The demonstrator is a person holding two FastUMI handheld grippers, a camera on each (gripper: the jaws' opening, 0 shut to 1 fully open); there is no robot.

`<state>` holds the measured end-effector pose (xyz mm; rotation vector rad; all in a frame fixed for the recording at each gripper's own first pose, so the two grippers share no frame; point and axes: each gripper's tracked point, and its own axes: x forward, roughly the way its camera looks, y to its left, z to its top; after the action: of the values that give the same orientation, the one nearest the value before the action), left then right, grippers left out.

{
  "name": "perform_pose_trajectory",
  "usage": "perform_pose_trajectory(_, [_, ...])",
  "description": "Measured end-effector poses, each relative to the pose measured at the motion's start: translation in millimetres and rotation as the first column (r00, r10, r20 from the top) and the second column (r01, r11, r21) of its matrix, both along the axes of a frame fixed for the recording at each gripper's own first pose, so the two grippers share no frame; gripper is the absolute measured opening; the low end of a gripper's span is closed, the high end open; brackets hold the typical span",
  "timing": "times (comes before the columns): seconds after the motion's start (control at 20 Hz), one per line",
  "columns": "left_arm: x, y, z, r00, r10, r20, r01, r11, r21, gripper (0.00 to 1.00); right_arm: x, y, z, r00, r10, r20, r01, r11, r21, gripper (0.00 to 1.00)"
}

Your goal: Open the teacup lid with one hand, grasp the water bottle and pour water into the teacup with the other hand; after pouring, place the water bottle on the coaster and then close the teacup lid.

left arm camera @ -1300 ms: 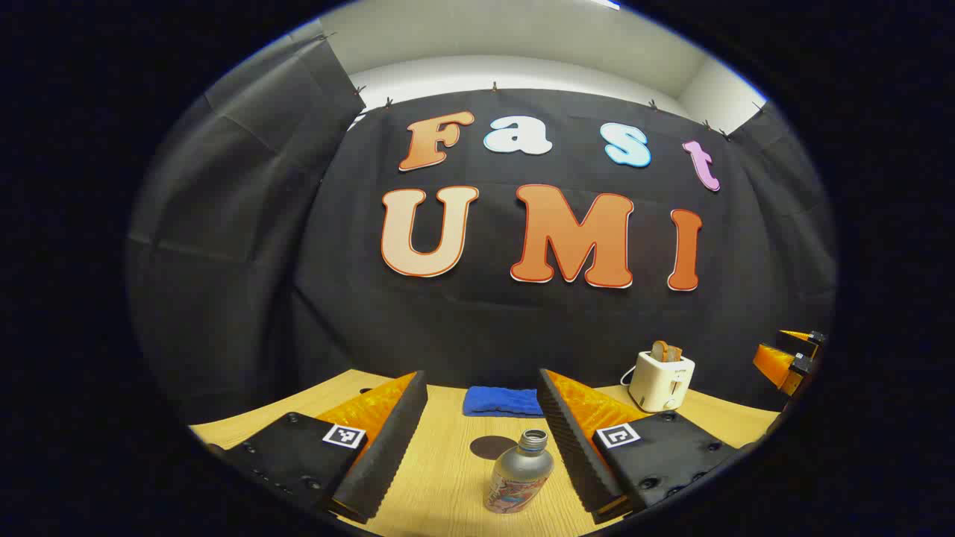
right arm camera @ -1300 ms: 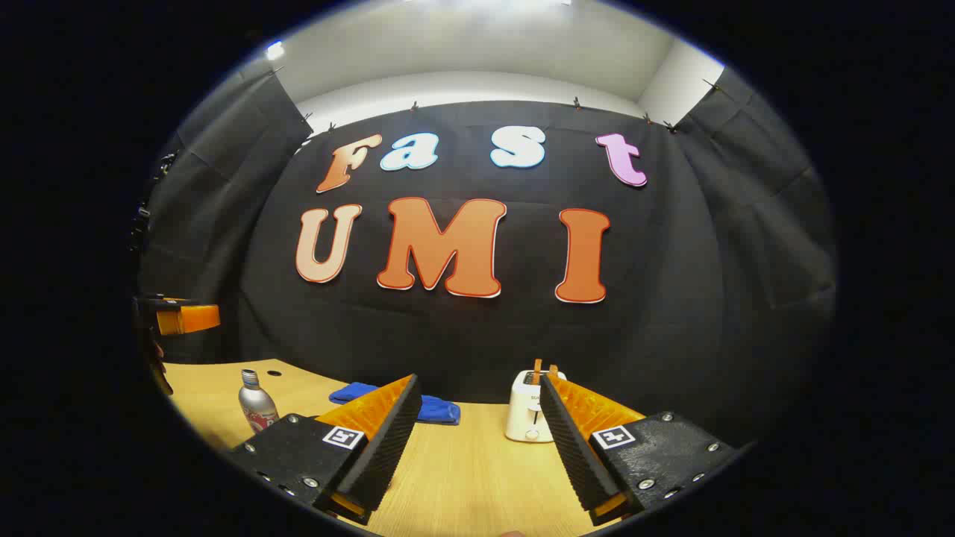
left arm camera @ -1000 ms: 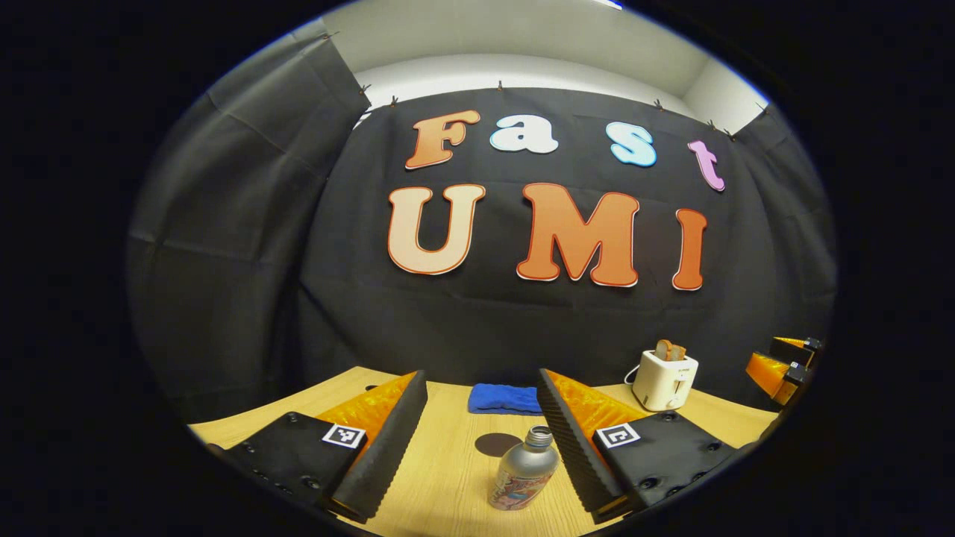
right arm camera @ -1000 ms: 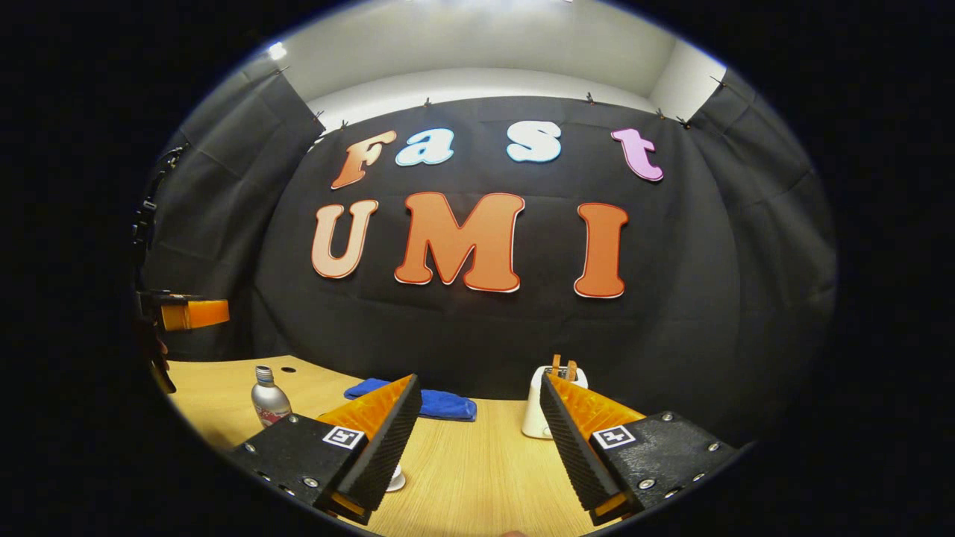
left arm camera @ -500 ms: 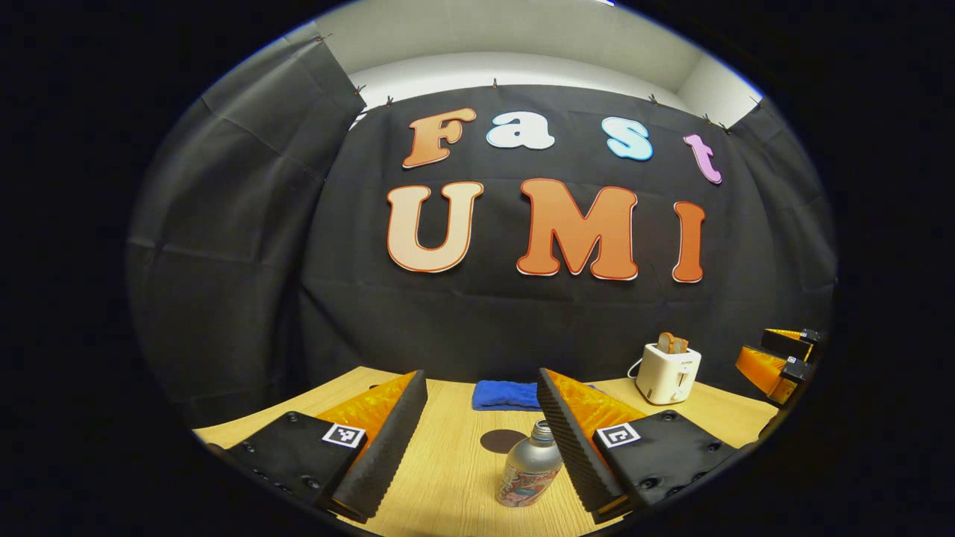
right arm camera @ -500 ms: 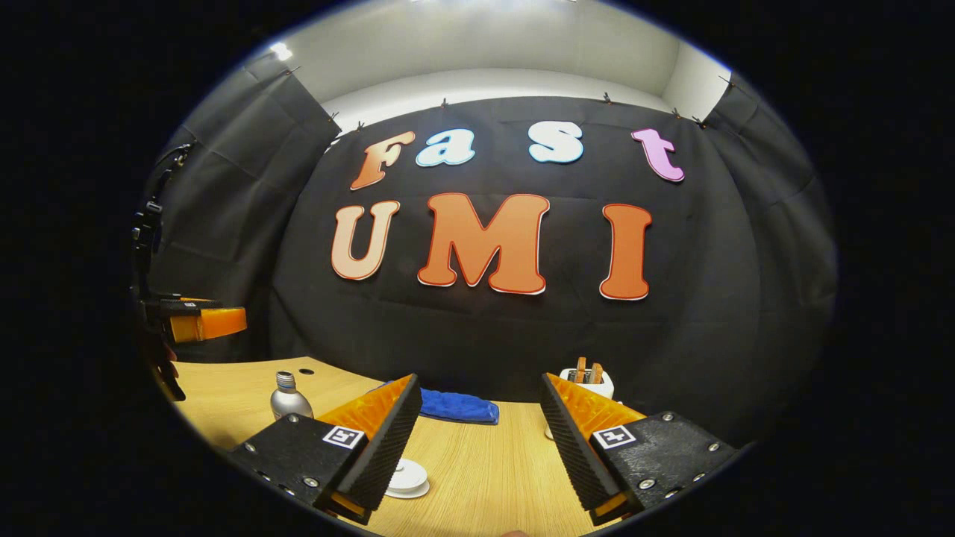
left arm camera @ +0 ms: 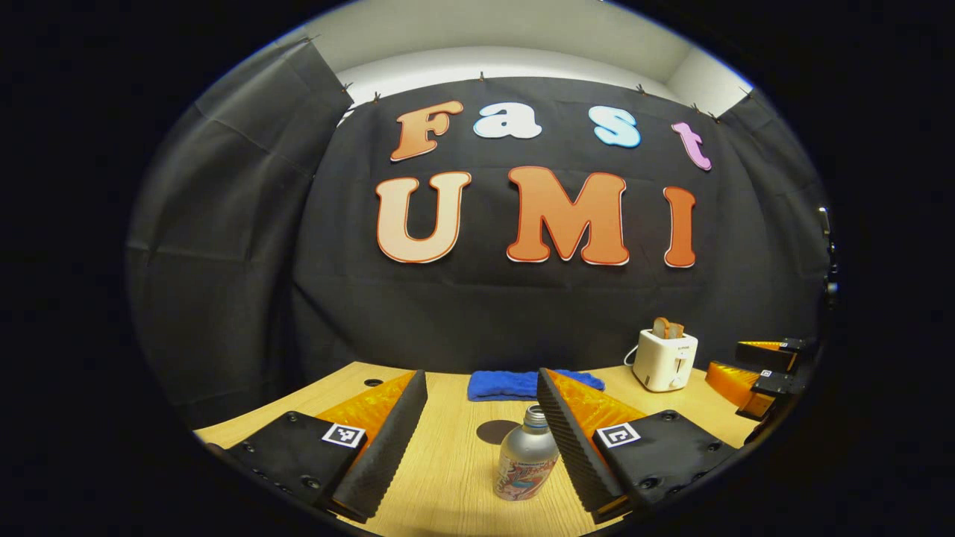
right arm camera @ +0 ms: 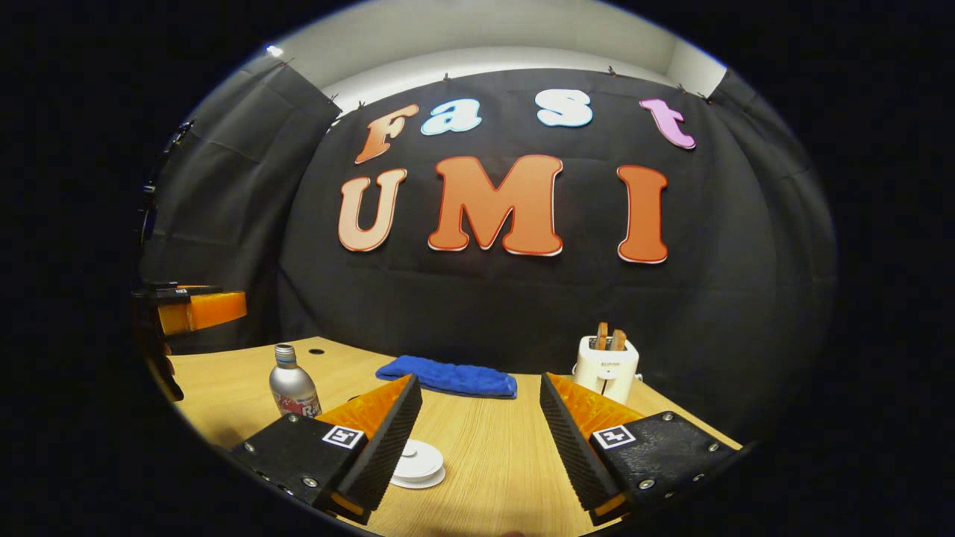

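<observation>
In the left gripper view, the left gripper [left arm camera: 481, 418] hovers low over a pale wooden table [left arm camera: 448, 477], its two ridged black fingers spread wide with nothing between them pressed. Between them, closer to the right-hand finger and apart from both, a silver water bottle [left arm camera: 526, 464] stands upright with no cap. Just behind it lies a dark round coaster [left arm camera: 495, 431], flat on the wood. Farther back a folded blue cloth [left arm camera: 503, 385] rests near the black wall, and a white toaster [left arm camera: 665, 360] with bread slices stands to the right. At the right edge, the right gripper [left arm camera: 757, 377] pokes in, orange and black.

In the right gripper view, the right gripper [right arm camera: 477, 425] is also spread wide and empty above the table. A white teacup lid [right arm camera: 418, 462] sits low, partly hidden behind the left-hand finger. Beyond, the bottle stands at left, the cloth in the middle, the toaster at right.
</observation>
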<state>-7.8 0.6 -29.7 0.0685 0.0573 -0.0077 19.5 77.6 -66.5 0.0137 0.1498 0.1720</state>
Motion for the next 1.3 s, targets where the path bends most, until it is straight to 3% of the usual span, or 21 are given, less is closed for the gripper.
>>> perform_pose_trajectory(0.05, [-0.1,-0.5,-5.1,1.000,-0.001,-0.008,0.001,1.000,0.006,1.00,2.6,5.0,-8.3,1.000,0.011,-0.021,-0.011,1.000,0.000,0.96])
perform_pose_trajectory(0.15, [-1.1,-0.4,-12.3,1.000,-0.003,-0.024,0.004,1.000,0.012,0.97,6.0,16.2,-24.4,0.997,0.036,-0.062,-0.036,0.999,0.004,0.95])
perform_pose_trajectory(0.5, [-2.3,5.9,-30.3,0.998,0.010,-0.063,-0.009,1.000,0.010,1.00,10.5,56.5,-76.9,0.972,0.129,-0.194,-0.128,0.992,0.020,0.93])
perform_pose_trajectory(0.75, [-3.0,15.1,-35.4,0.997,0.028,-0.068,-0.027,1.000,0.015,0.96,11.2,79.6,-97.4,0.956,0.177,-0.234,-0.185,0.983,-0.012,0.92])
perform_pose_trajectory(0.95, [-2.9,19.6,-40.6,0.996,0.037,-0.077,-0.036,0.999,0.017,0.99,12.8,91.6,-116.3,0.942,0.189,-0.278,-0.195,0.981,0.005,0.80])
perform_pose_trajectory(1.3, [-2.3,19.7,-51.2,0.995,0.035,-0.098,-0.035,0.999,0.008,0.97,12.0,99.6,-123.5,0.930,0.205,-0.306,-0.202,0.979,0.042,0.41])
